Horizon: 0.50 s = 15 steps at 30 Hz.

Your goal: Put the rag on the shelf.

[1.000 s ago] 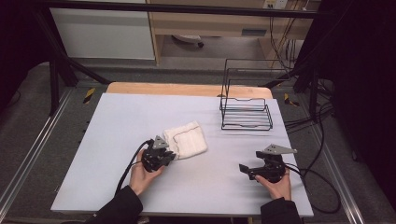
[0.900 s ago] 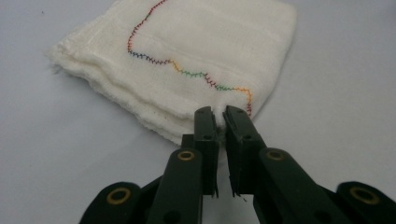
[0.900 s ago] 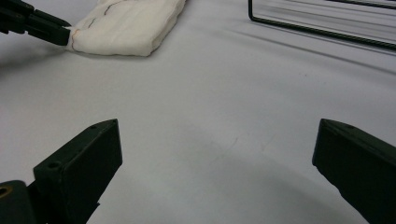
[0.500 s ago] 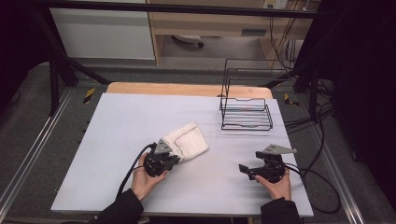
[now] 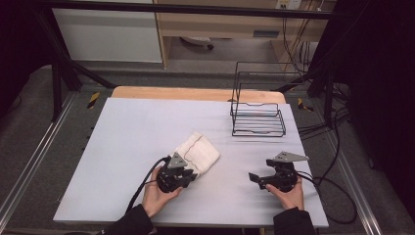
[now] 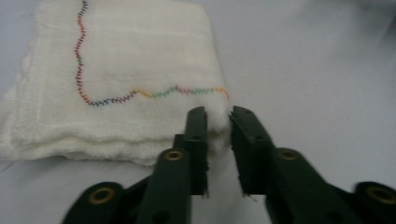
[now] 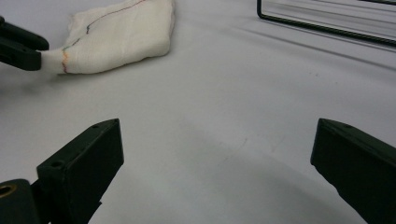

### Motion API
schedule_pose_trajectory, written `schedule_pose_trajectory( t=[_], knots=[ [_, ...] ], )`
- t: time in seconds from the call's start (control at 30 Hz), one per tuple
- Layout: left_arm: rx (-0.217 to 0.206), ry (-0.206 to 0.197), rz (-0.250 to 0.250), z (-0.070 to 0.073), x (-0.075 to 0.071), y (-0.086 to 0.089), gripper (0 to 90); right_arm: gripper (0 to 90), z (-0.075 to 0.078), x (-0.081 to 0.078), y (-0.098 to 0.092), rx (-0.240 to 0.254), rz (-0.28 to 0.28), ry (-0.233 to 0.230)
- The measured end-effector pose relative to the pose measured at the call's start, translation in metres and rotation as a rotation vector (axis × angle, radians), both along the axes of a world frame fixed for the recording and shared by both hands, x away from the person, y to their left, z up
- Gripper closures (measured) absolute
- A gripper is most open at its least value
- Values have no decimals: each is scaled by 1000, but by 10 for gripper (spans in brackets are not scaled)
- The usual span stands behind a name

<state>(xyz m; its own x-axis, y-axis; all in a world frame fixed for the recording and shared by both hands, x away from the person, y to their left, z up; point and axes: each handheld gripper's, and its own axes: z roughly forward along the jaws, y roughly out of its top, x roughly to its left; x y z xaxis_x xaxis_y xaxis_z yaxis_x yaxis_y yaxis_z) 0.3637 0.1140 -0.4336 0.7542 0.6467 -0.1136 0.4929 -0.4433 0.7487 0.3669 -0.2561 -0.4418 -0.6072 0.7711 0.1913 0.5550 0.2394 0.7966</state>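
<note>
Looking at the high view: we see the folded white cloth (image 5: 197,152) lying flat on the table (image 5: 127,127), just left of frame centre, with the left gripper (image 5: 182,172) at its lower edge. In the left gripper view the jaws have just been opening; a narrow gap stands between them and the near corner of the cloth (image 6: 121,88) sits in that gap. We can't tell whether the pads press on it now. The cloth is several layers thick, with a wavy multicoloured stitch line running across its top.

Right gripper (image 5: 257,178) rests lower right in the high view, well apart from the cloth, pointing left. Its jaws are spread wide with bare table between them in the right gripper view; the cloth (image 7: 121,37) shows upper left there, one corner at the left gripper's (image 7: 21,46) tips.

Wire rack (image 5: 258,110) stands upright in the upper right part of the table, well apart from both grippers.
</note>
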Motion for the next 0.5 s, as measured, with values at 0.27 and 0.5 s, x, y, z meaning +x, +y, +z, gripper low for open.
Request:
schedule_pose_trajectory(
  t=[0.27,0.5],
  knots=[
    [40,-29,121,19,37,40,471,29,-1,1,1,2,-1,-2],
    [80,6,182,6,64,52,453,29,-1,1,1,1,-5,1]
  ],
)
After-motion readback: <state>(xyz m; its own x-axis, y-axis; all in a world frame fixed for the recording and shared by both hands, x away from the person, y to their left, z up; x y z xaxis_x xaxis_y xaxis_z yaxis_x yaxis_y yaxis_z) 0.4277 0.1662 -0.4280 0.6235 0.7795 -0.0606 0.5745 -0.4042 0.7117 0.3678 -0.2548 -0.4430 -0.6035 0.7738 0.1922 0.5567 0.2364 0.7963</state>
